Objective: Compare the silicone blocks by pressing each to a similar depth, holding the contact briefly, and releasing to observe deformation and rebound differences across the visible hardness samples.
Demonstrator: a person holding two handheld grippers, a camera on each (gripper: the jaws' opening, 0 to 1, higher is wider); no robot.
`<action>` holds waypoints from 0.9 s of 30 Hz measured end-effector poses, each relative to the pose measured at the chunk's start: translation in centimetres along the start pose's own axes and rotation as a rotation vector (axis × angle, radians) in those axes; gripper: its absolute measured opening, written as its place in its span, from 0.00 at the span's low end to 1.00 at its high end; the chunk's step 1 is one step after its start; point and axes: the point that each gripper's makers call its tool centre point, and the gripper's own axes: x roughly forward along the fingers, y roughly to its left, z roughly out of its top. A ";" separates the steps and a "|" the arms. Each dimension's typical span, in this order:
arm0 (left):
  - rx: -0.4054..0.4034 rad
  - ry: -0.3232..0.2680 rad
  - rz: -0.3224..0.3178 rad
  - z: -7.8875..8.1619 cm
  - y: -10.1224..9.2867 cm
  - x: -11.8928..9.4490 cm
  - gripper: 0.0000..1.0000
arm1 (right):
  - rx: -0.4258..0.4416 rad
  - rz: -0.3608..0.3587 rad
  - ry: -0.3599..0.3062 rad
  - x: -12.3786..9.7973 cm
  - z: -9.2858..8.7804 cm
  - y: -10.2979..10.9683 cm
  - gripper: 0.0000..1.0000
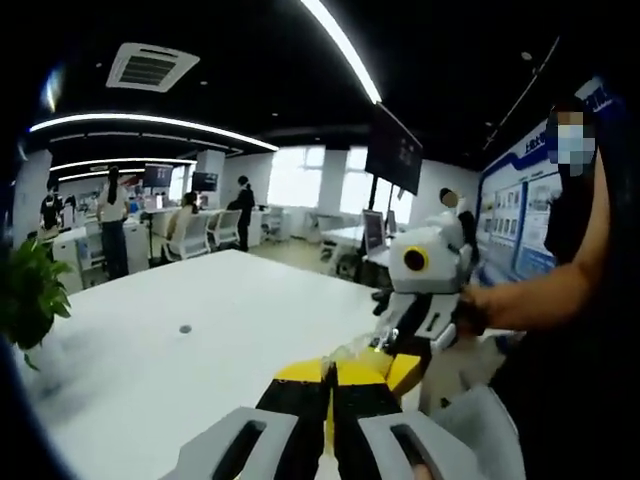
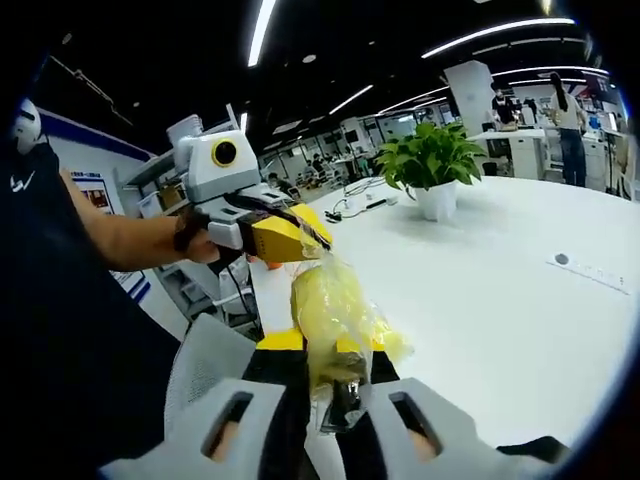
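Note:
A clear plastic bag holding a yellow silicone block [image 2: 335,305] hangs above the white table [image 2: 500,300]. My right gripper [image 2: 335,352] is shut on the bag's lower part, and the yellow block bulges just above its jaws. My left gripper [image 2: 316,242] comes in from the left with its yellow jaws shut on the bag's top edge. In the left gripper view my left gripper [image 1: 332,368] has its jaws pressed together, with a sliver of the clear bag [image 1: 358,348] at their tips. The right gripper [image 1: 402,366] meets it from the right, held by a person's hand.
A potted plant [image 2: 432,160] stands on the table's far side, and its leaves [image 1: 25,290] show at the left edge. A socket strip [image 2: 588,270] and a small round port [image 1: 185,328] sit in the tabletop. People stand among desks [image 1: 115,235] behind. The person's arm [image 1: 540,290] is close.

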 end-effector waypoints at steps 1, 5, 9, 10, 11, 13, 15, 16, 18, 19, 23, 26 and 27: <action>0.012 0.001 0.000 0.0 0.0 0.1 0.00 | -0.001 0.000 0.004 -0.1 -0.2 -0.1 0.02; 0.029 0.003 0.015 0.2 -0.2 0.2 0.00 | 0.009 0.010 -0.004 -0.5 -0.1 -0.4 0.02; -0.009 -0.011 0.018 0.5 0.1 0.5 0.00 | 0.011 0.016 -0.002 -0.6 0.1 -0.8 0.02; -0.007 -0.012 0.020 0.5 0.1 0.6 0.00 | 0.016 0.017 -0.002 -0.7 0.0 -0.8 0.02; -0.011 -0.009 0.023 0.5 0.1 0.7 0.00 | 0.017 0.019 0.000 -0.7 0.0 -0.8 0.02; -0.015 -0.006 0.020 0.4 -0.1 0.7 0.00 | 0.013 0.022 0.005 -0.8 -0.1 -0.7 0.01; -0.029 -0.005 0.013 0.4 -0.1 0.7 0.00 | 0.010 0.029 0.008 -0.9 -0.2 -0.6 0.01; -0.034 -0.004 0.012 0.3 -0.1 0.7 0.00 | 0.009 0.031 0.008 -0.8 -0.2 -0.7 0.01; -0.038 0.004 0.017 0.2 0.0 0.7 0.00 | 0.008 0.034 0.014 -0.8 -0.2 -0.6 0.01; -0.044 0.007 0.021 0.2 -0.1 0.7 0.00 | 0.010 0.036 0.015 -0.8 -0.3 -0.6 0.01; -0.025 0.011 0.023 0.4 0.1 0.8 0.00 | 0.015 0.039 0.010 -0.8 -0.1 -0.8 0.01; -0.013 0.007 0.031 0.6 0.1 0.9 0.00 | 0.011 0.037 0.005 -0.8 0.1 -1.0 0.01; -0.015 0.002 0.033 0.7 0.2 0.9 0.00 | 0.008 0.038 0.003 -0.9 0.2 -1.0 0.01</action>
